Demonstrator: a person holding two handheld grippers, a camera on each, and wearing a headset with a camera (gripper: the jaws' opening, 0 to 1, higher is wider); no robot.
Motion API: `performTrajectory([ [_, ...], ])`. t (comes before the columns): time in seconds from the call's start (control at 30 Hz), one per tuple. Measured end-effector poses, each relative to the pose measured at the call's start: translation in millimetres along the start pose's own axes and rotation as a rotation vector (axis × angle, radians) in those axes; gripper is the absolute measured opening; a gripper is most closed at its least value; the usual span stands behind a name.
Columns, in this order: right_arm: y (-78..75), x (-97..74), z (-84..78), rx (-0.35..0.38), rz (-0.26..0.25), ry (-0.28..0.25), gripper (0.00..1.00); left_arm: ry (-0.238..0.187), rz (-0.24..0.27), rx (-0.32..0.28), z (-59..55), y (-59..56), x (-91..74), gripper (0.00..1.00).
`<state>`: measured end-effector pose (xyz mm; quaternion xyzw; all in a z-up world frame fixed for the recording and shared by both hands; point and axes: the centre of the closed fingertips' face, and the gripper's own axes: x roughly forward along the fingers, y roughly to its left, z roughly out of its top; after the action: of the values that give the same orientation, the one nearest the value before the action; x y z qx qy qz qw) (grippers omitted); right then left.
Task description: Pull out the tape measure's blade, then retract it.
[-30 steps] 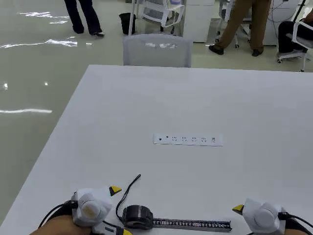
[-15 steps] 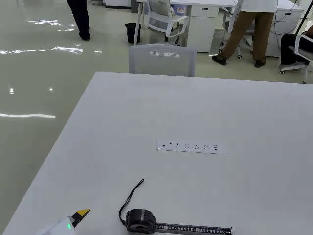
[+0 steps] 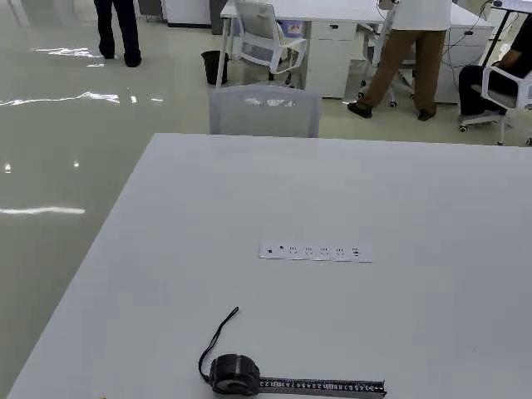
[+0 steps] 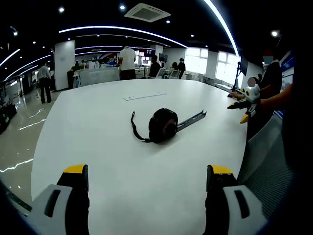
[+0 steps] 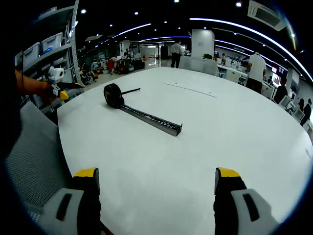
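Black tape measure (image 3: 234,375), one, lies at the white table's (image 3: 332,191) near edge, blade (image 3: 322,386) extended rightward; one socket strip (image 3: 314,252) beyond; left gripper (image 4: 147,169) level, jaws apart, empty, facing it; right gripper (image 5: 159,172) likewise apart, empty.

The left gripper (image 4: 147,170) holds its 2 yellow-tipped jaws spread wide, with nothing between them. The right gripper (image 5: 159,172) is spread just as wide and is also empty. Each is seen in the other's view, carried level on the right forearm (image 4: 276,97) and the left forearm (image 5: 28,84), well apart.
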<state>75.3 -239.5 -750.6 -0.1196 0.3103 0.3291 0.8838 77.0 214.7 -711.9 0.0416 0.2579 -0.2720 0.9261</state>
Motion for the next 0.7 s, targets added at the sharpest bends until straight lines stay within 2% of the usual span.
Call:
performTrajectory([
  [0.1, 2.9, -10.4, -1.4, 0.042, -0.012, -0.015, 1.00, 0.000, 0.010, 0.016, -3.0, 4.6, -9.1, 0.99],
  [0.17, 4.6, -16.5, -1.3, 0.044, -0.019, -0.027, 1.00, 0.009, 0.014, 0.018, -6.2, 6.9, -13.2, 0.99],
  [0.3, 0.0, -23.9, -6.6, 0.065, -0.051, -0.038, 1.00, -0.003, 0.025, 0.015, -7.5, 10.3, -19.1, 0.99],
  [0.4, -0.1, -27.9, -12.8, 0.083, -0.065, -0.026, 1.00, -0.005, 0.031, 0.010, -8.4, 6.7, -20.5, 0.99],
  [0.57, 5.0, -34.7, -20.8, 0.086, -0.049, -0.016, 1.00, -0.001, 0.030, 0.012, -14.1, -1.3, -22.3, 0.99],
  [0.7, 3.7, -39.2, -23.8, 0.099, -0.058, -0.011, 1.00, -0.014, 0.032, 0.008, -18.0, 1.0, -23.6, 0.99],
])
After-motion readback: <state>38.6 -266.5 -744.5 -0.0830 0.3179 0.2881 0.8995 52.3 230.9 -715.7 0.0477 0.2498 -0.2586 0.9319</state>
